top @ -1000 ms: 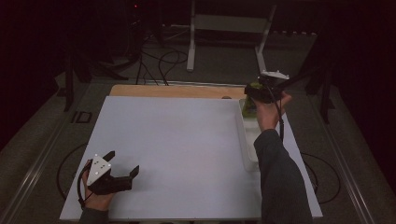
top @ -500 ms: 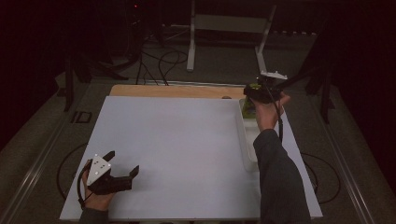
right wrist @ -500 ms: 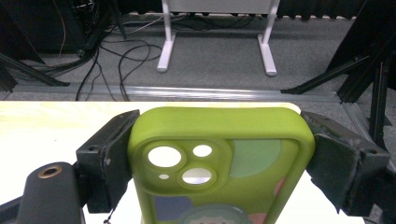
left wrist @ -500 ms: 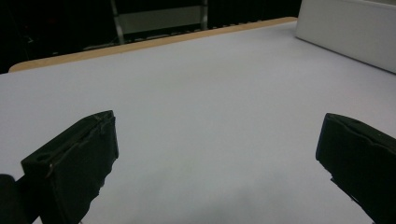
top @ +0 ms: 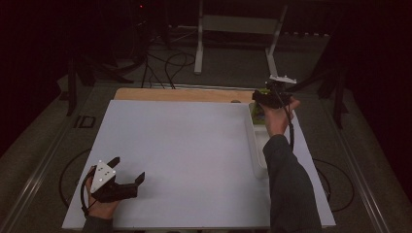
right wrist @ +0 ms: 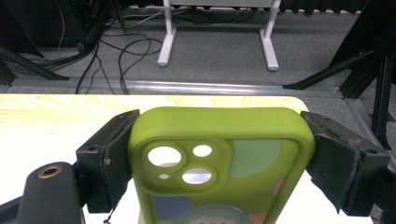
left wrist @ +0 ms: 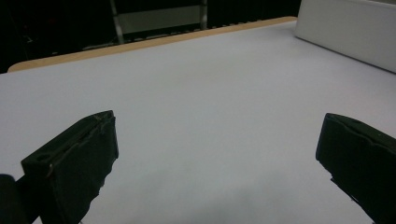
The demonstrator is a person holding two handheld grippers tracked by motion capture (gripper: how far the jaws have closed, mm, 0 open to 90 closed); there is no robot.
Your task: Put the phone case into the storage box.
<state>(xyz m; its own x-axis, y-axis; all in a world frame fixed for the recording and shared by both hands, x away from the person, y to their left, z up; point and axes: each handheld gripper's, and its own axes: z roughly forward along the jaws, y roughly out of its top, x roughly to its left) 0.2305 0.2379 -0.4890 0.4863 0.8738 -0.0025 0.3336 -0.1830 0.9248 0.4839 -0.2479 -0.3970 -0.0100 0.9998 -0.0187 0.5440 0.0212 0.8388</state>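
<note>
Currently the right gripper [right wrist: 219,172] clamps a green phone case [right wrist: 219,158] by its long sides, its long axis pointing away, above the white tray [top: 254,145] at the table's far right corner. Near the front left corner, the left gripper [top: 127,175] rests wide apart, holding nothing.

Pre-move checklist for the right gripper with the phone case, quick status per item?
1. Right gripper clamped on the phone case: ok, one jaw on each long side.
2. Case square between the jaws: ok, its top edge looks level in the right gripper view.
3. Case lifted off the tray: cannot tell, the high view is dark there.
4. Left gripper out of the way: ok, low on the near left of the table, jaws open, nothing between them.
5. Tray free for a set-down: cannot tell, the forearm covers much of it.
</note>
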